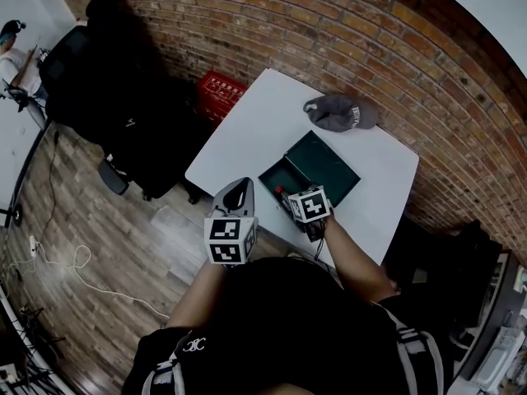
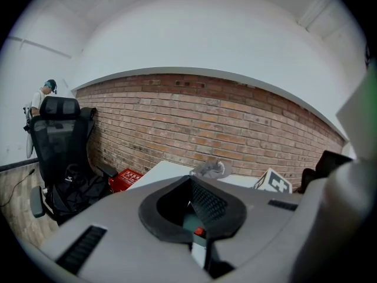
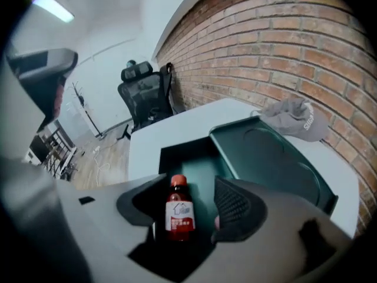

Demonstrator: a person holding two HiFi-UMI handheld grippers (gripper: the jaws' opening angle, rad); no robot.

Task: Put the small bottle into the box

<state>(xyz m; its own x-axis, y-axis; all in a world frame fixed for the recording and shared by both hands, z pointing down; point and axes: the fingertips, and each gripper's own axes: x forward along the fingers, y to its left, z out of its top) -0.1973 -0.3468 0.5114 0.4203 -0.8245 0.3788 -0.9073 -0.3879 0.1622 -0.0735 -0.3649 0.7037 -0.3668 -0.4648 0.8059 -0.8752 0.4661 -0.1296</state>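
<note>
Desk (image 1: 255, 113), open box (image 3: 200, 158): small bottle (image 3: 179, 214) standing inside.
Right claw (image 3: 191, 187) released, straddling bottle; a pad snagging during withdrawal could topple it.

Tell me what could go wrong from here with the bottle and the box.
1. The right gripper has its jaws wide apart around the small bottle without pressing it; drawn back askew, a pad could clip and knock it.
2. The bottle seems close to the near wall of the box, so a knock might send it over the rim.
3. The left gripper hangs near the box and could bump it.
</note>
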